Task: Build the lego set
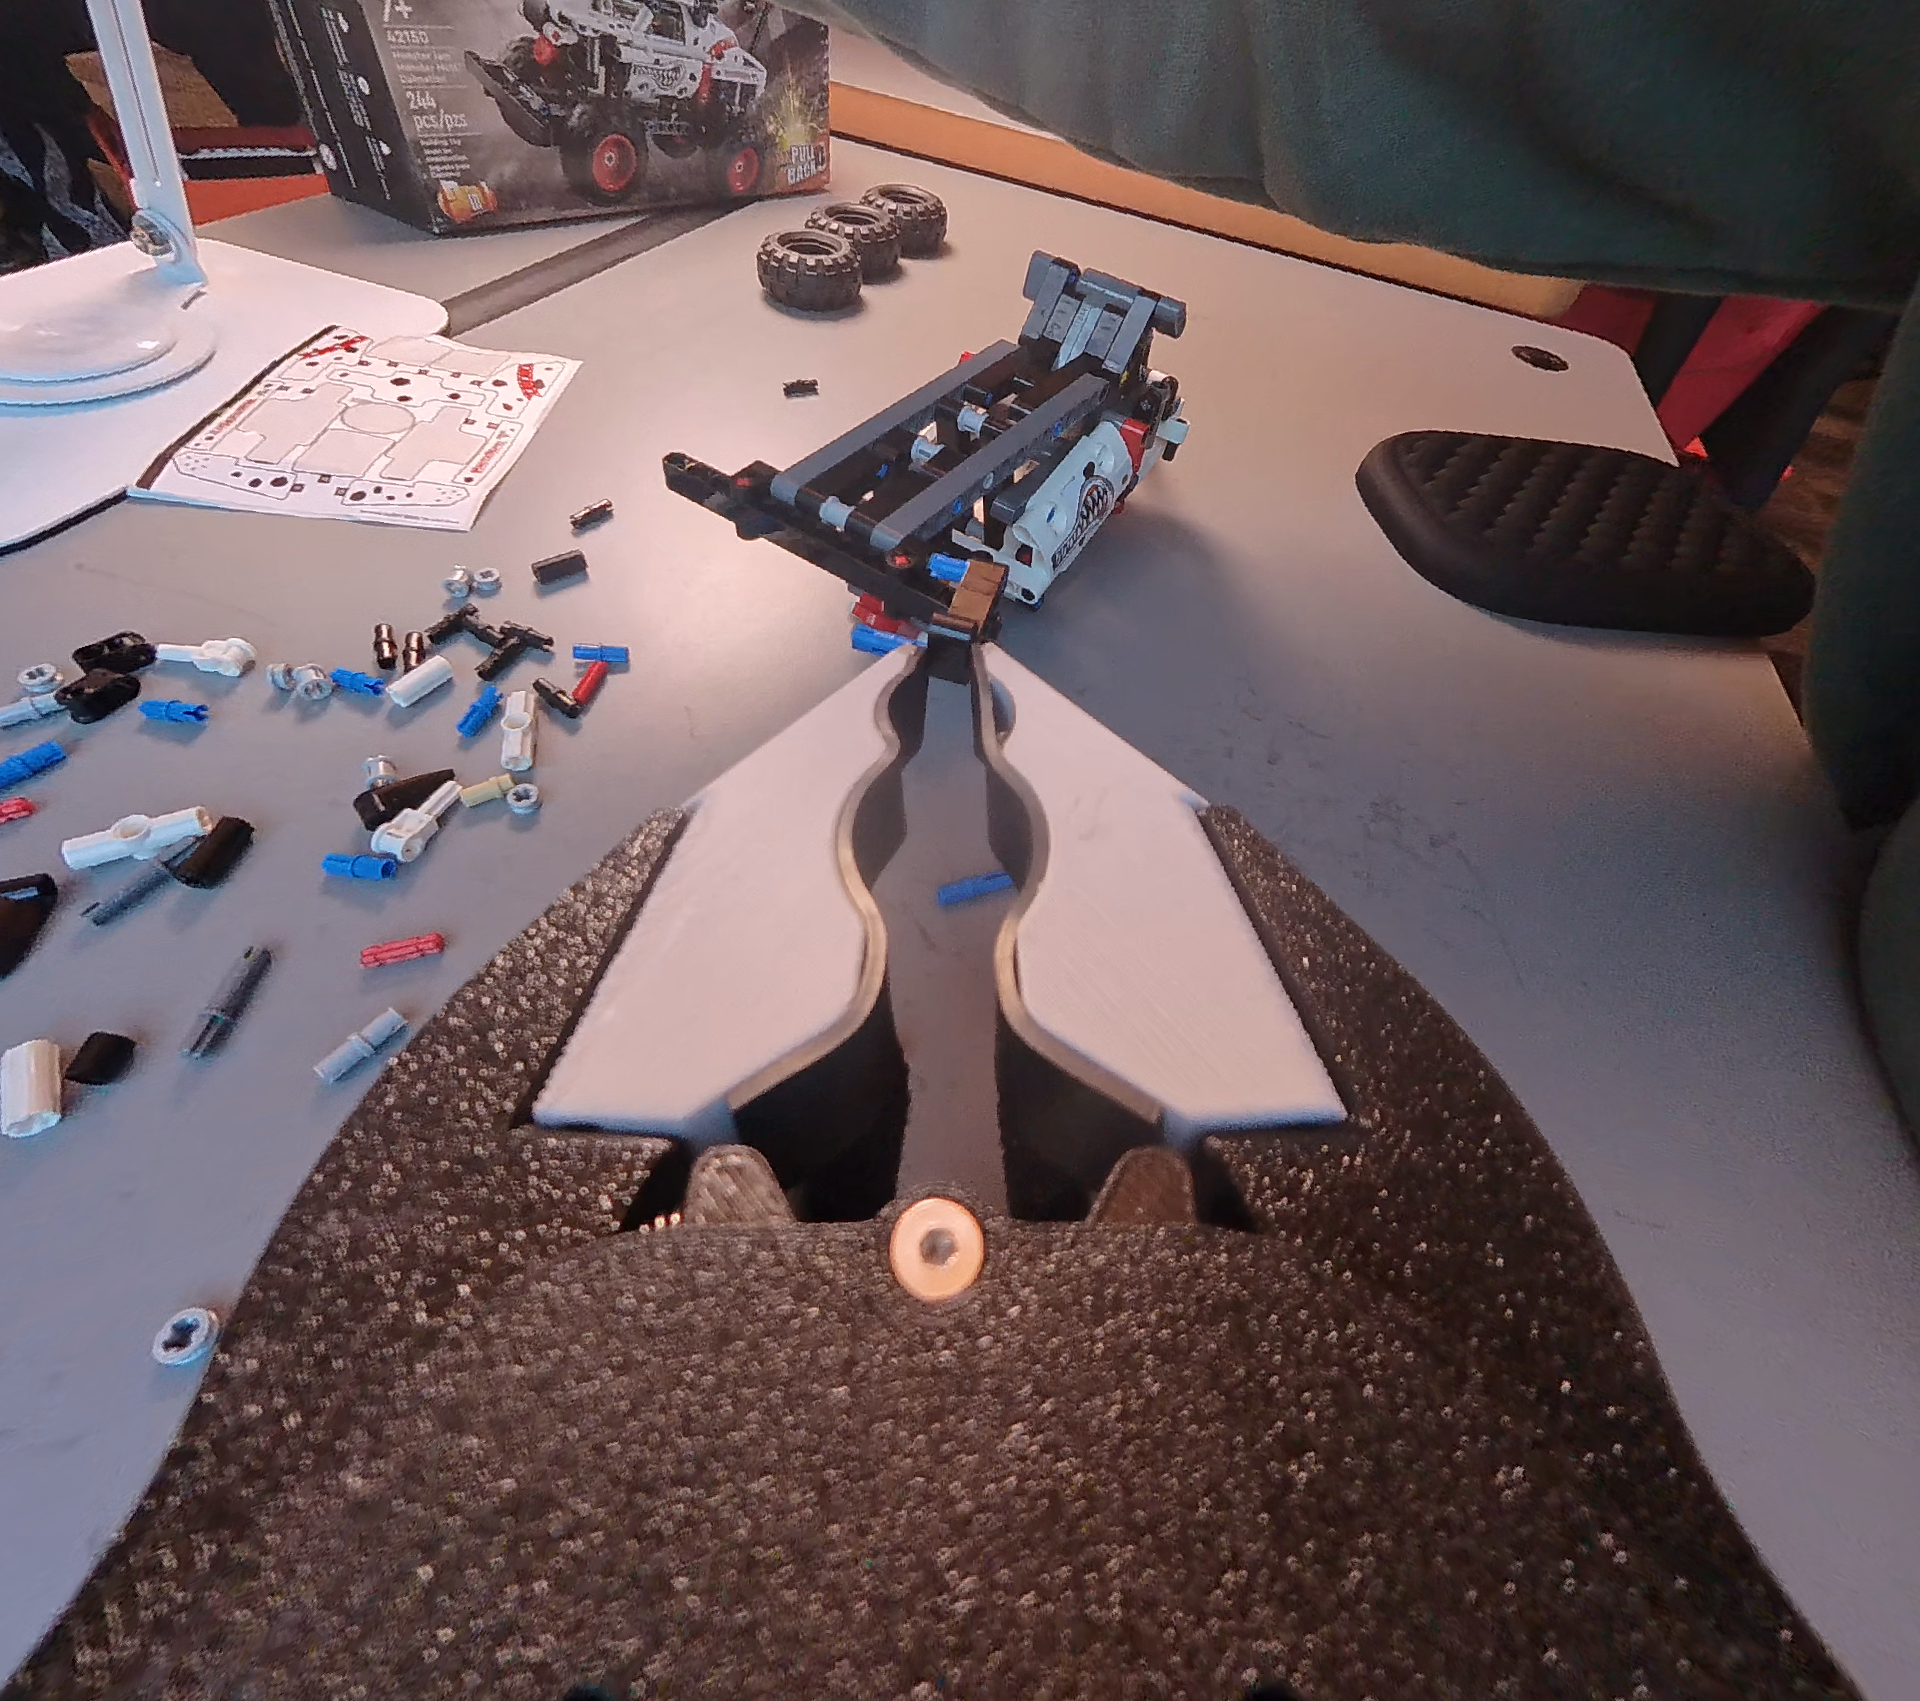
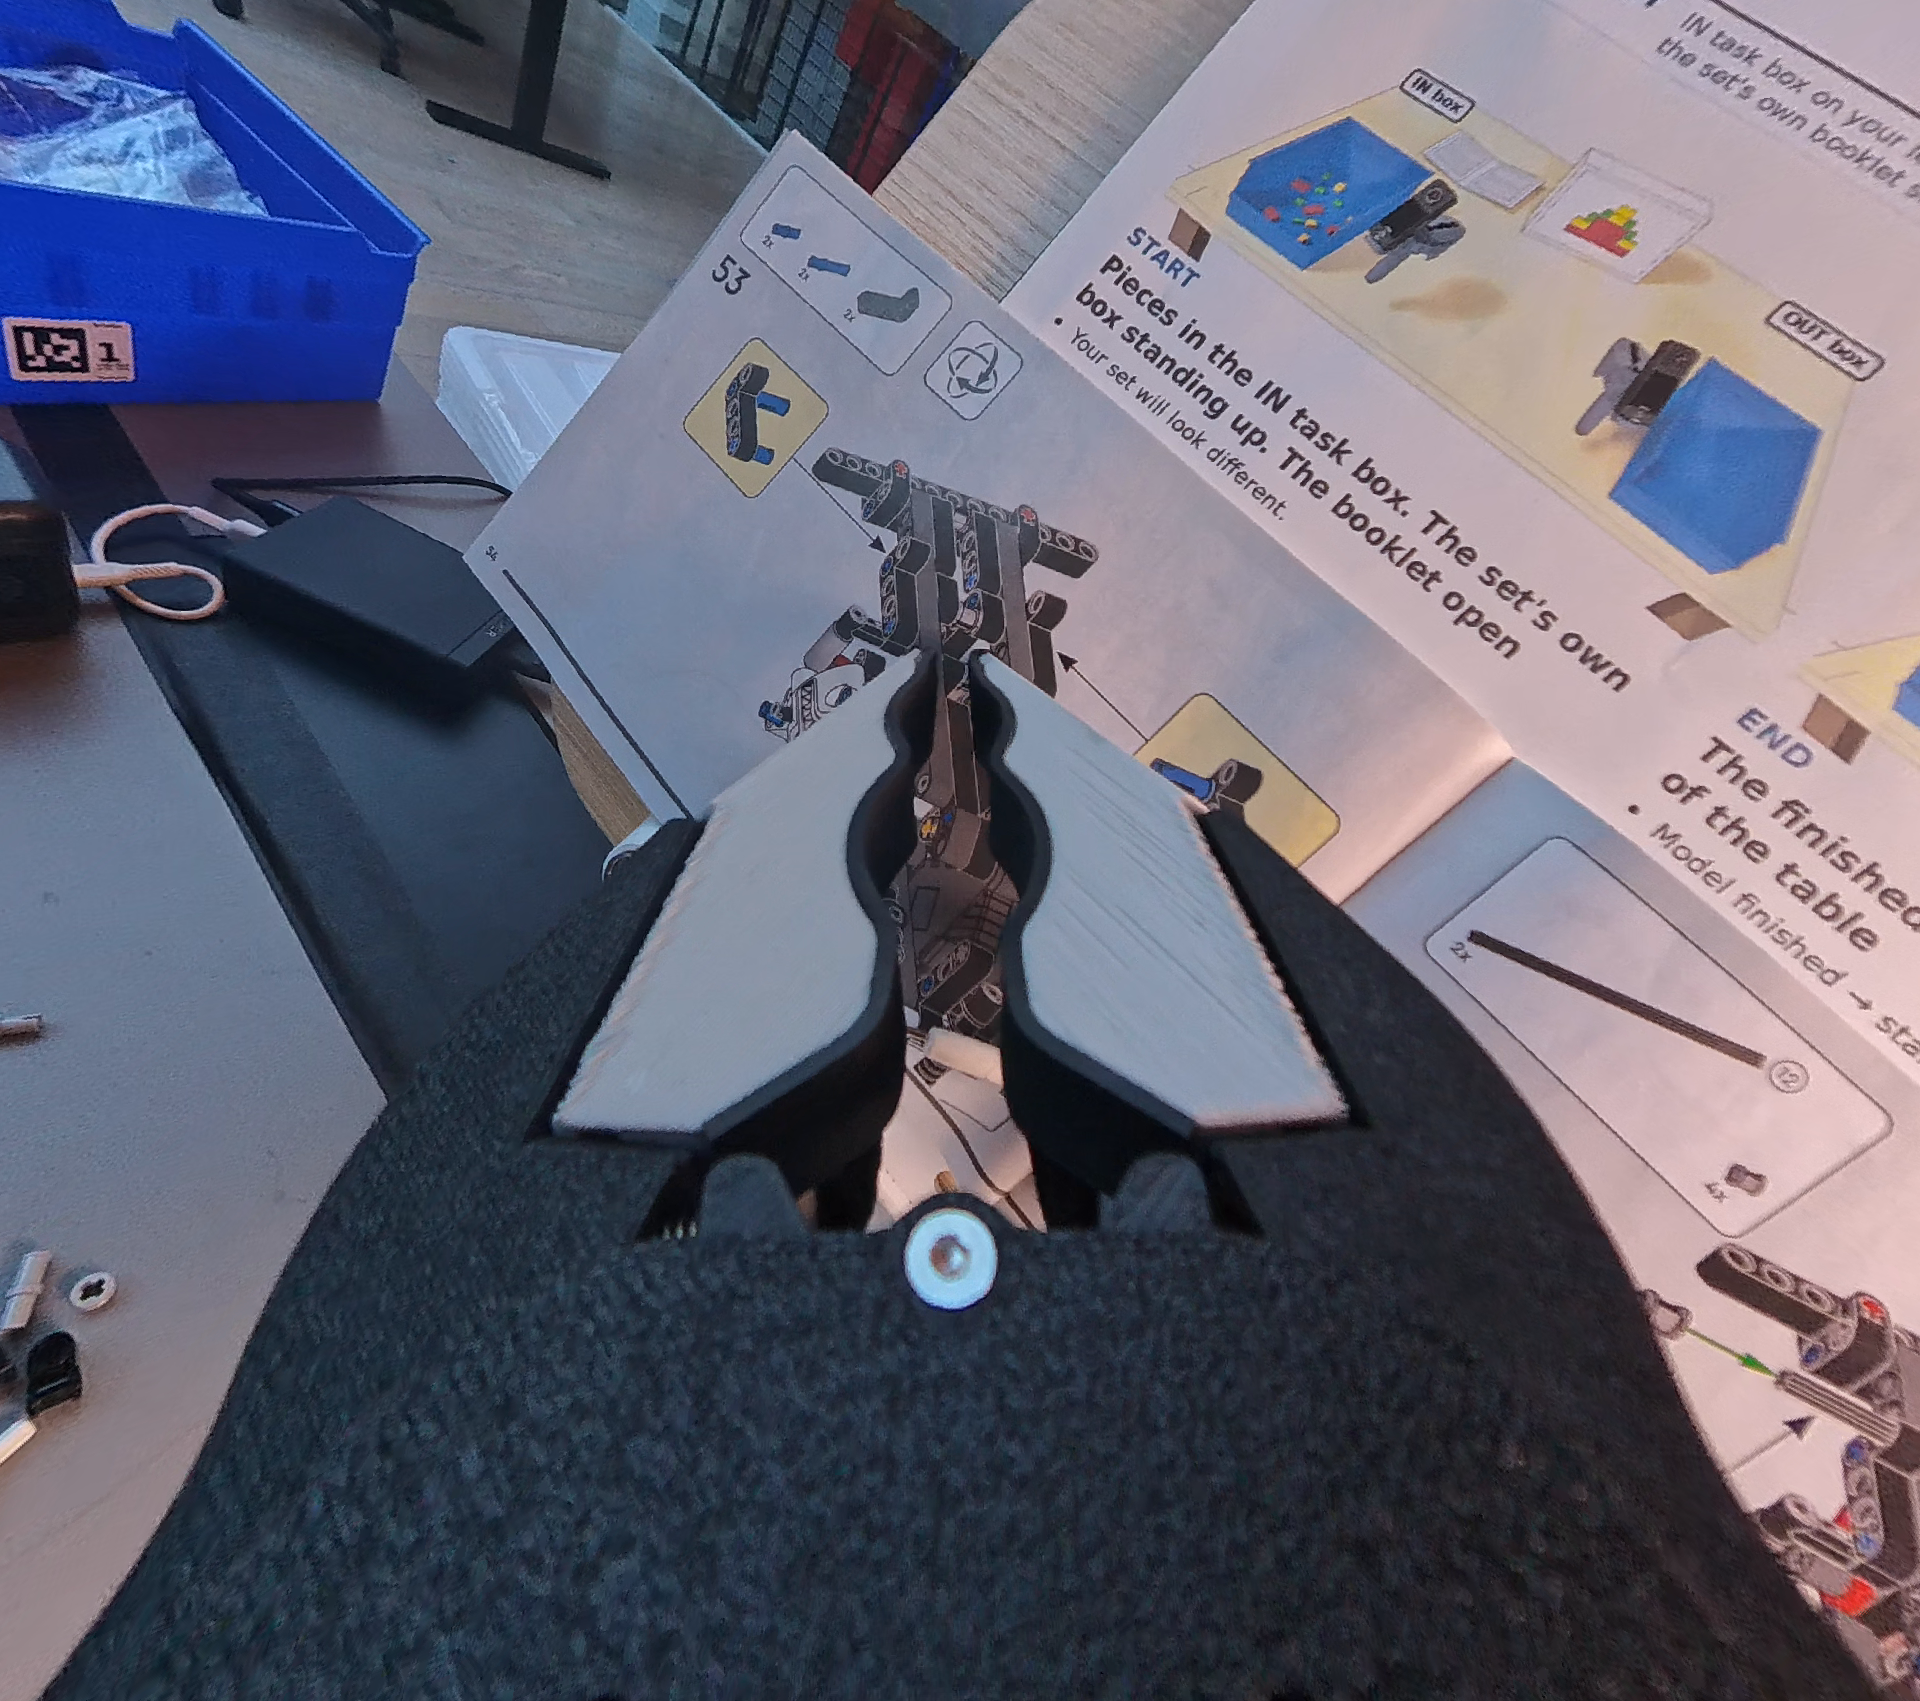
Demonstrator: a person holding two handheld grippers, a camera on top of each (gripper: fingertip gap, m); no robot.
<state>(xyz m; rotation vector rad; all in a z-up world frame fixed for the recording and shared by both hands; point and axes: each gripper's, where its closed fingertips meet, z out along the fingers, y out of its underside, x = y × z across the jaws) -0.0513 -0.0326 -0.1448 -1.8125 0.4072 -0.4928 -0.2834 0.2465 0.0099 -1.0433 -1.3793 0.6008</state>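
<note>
Print on: set box [image 1: 561,72] | booklet page [image 2: 665,571] | task sheet [image 2: 1558,197] | bin tag [image 2: 68,350] — not copied

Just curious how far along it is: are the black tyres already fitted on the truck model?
No, the three black tyres lie loose on the table behind the partly built truck model.

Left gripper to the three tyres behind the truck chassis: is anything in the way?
Yes. The left gripper is shut on the near end of the chassis, and that chassis lies straight between it and the tyres. Beyond the chassis the table looks bare up to them. Going round its left side passes only one tiny black pin.
</note>
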